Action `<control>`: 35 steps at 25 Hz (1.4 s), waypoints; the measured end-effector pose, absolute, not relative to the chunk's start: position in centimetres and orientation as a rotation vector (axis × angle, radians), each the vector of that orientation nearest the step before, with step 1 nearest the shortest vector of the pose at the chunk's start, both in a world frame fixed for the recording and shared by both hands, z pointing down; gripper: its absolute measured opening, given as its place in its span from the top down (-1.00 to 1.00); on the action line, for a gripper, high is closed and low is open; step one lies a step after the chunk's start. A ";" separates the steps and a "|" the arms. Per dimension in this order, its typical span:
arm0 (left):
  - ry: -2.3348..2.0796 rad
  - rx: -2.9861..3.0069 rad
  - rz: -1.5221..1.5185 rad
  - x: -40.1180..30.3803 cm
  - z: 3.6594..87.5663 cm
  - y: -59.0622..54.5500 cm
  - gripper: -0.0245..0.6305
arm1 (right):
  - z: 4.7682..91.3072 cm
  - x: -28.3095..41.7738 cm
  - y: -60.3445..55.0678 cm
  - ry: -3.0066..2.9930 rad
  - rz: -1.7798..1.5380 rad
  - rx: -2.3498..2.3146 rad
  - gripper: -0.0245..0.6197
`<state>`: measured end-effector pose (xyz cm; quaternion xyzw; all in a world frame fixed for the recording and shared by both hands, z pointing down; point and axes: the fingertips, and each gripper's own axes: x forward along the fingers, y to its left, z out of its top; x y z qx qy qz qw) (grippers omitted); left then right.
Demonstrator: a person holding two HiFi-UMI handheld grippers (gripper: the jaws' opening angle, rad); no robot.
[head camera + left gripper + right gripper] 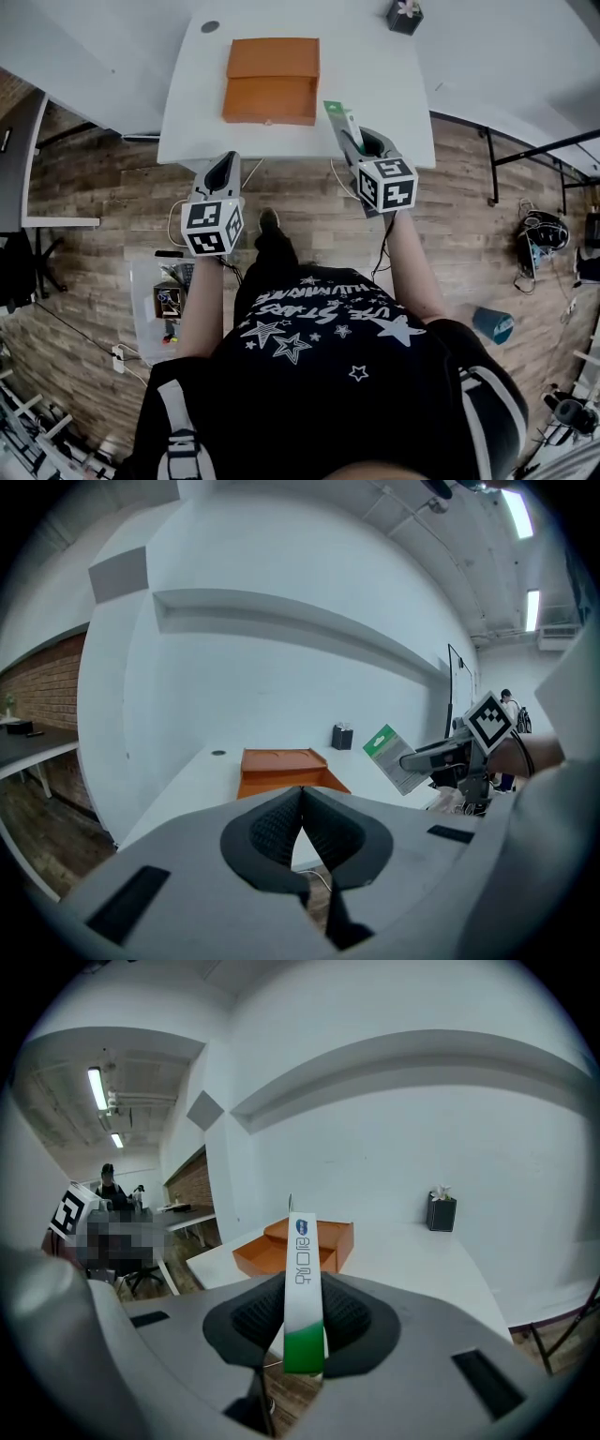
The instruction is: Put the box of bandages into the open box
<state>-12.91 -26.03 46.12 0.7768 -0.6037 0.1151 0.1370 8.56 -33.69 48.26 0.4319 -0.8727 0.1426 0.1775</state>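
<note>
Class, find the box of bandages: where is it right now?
The box of bandages is clamped in the right gripper, held near the white table's front edge, to the right of the open orange box.

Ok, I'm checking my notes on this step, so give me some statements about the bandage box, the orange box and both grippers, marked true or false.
1. The right gripper is shut on the box of bandages. True.
2. The box of bandages lies inside the orange box. False: the right gripper holds it to the right of the orange box, apart from it.
3. The left gripper is shut with nothing between its jaws. True.
4. The orange box is closed. False: its lid is folded back.
</note>
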 end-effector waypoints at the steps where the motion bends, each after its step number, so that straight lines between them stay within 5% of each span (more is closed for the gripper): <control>1: -1.744 2.251 0.333 -13.6 46.1 -27.3 0.86 | 48.2 7.9 -34.9 -2.466 0.400 1.223 0.58; 35: -1.541 2.311 0.330 -25.4 48.7 -48.5 0.86 | 53.9 -11.6 -50.1 -2.308 0.276 0.761 0.58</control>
